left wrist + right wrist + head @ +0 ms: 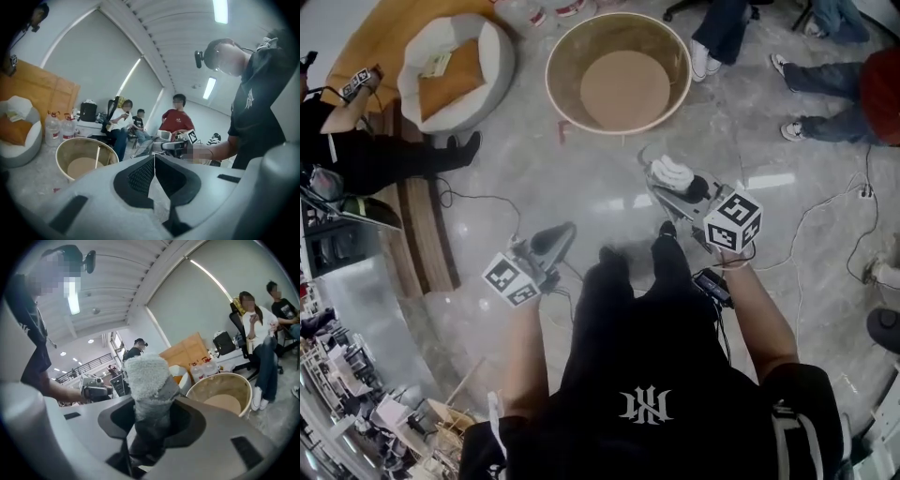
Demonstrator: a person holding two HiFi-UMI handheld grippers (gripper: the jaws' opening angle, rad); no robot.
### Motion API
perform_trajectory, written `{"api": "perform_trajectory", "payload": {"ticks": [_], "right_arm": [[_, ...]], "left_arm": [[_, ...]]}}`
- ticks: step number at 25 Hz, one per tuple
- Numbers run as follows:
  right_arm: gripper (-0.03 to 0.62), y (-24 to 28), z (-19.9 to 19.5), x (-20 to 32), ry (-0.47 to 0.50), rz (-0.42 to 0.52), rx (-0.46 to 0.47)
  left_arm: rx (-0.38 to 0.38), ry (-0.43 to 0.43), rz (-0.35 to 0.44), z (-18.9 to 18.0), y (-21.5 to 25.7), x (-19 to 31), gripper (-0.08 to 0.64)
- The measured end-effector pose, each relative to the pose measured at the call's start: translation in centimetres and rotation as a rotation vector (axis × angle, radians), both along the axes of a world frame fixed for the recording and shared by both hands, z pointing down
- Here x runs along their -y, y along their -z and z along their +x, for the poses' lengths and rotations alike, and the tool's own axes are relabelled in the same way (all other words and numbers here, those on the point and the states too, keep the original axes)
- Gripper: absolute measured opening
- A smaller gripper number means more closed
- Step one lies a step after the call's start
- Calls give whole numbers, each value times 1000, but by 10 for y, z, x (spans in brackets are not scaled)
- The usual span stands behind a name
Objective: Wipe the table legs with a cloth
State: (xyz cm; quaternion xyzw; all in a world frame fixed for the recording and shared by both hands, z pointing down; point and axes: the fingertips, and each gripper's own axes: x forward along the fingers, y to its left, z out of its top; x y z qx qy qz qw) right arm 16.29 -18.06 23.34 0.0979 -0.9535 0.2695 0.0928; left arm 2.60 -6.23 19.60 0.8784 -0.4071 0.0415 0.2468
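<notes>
A round beige table (553, 67) with a high raised rim stands on the grey floor ahead of me; it also shows in the left gripper view (88, 144) and the right gripper view (220, 379). Its legs are hidden. My right gripper (654, 171) is shut on a fluffy grey-white cloth (673, 173), which stands up between the jaws (146, 376). My left gripper (563, 232) is shut with nothing in it, its black pads (140, 176) meeting. Both are held in the air short of the table.
A white round armchair (492, 70) with an orange cushion stands to the left, by wooden boards (417, 234). Seated people's legs (825, 80) are at the upper right. Cables (825, 211) run over the floor. Water bottles (52, 129) stand behind the table.
</notes>
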Motion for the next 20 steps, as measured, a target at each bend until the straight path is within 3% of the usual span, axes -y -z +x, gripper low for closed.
{"api": "perform_trajectory", "payload": {"ticks": [3,8,13,20], "right_arm": [[152,-19,-22,-2,-9,-4,-23],[152,-44,-69,-5,25,38,-23],[152,-90,-141,12,29,126,-28],[152,-170,-194,37,-7,240,-44]], "left_arm": [[-21,-16,-25,-12,-24,9,6],[-77,-70,16,-39,-63,26,6],[-5,-130,63,-104,-127,47,6],[-10,-145,89,-138,-214,55,6]]}}
